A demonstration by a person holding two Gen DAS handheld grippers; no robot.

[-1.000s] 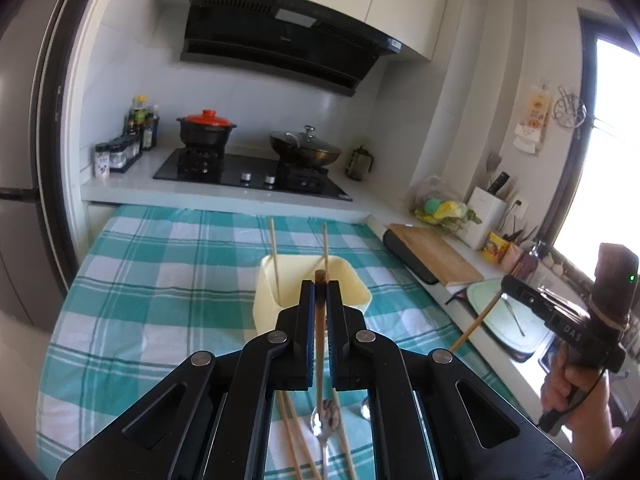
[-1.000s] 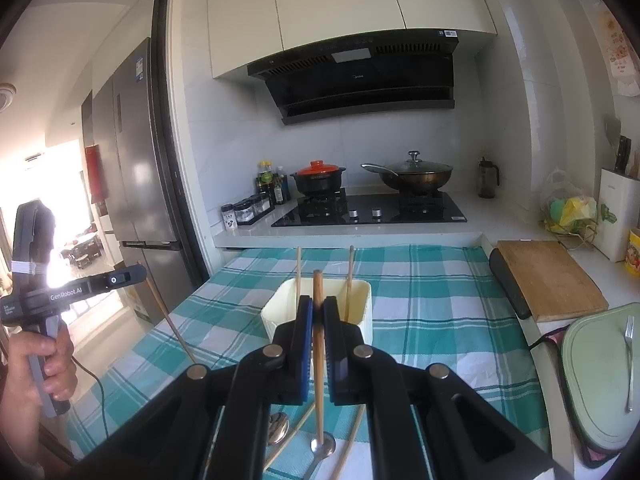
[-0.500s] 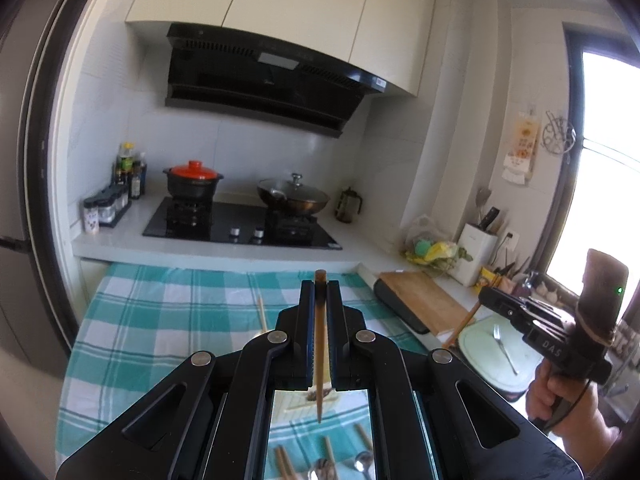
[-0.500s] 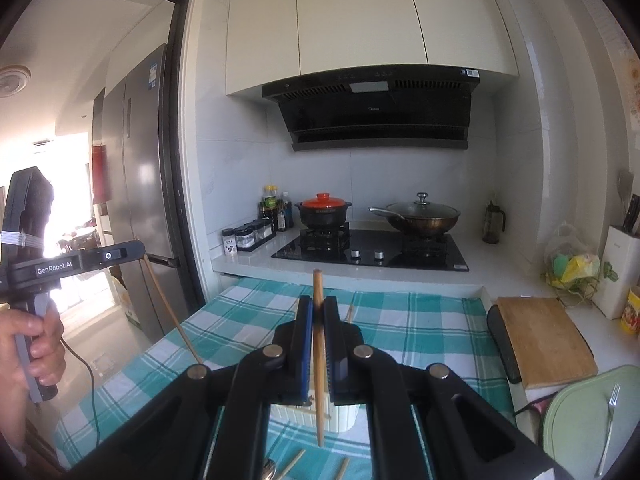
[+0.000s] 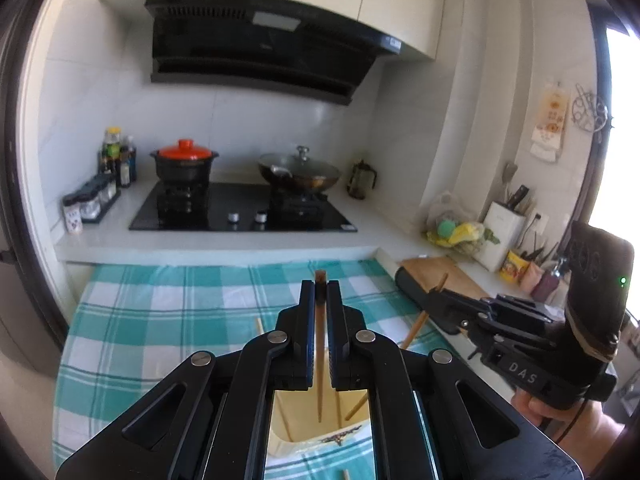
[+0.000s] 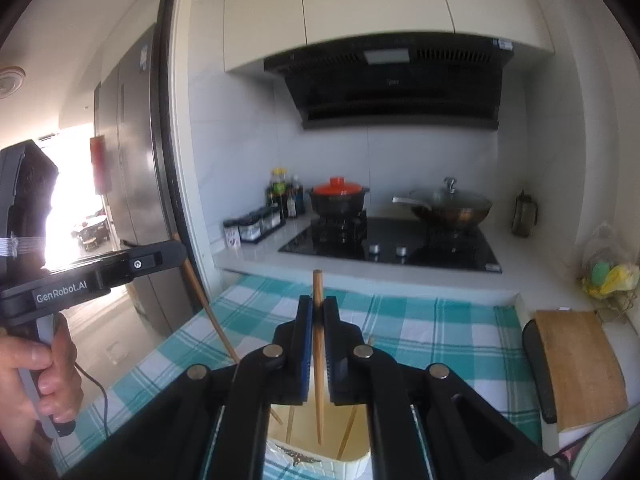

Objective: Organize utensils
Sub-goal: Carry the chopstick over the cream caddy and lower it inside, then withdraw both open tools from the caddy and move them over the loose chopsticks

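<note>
Both chopsticks have dropped inside the holder's rim.

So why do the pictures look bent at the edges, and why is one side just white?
Left wrist view: the fisheye lens bows the range hood and darkens the corners; the window at the right edge is blown out. Right wrist view: the doorway glares white, washing out the left gripper; cabinets curve, and the image is slightly soft.
</note>
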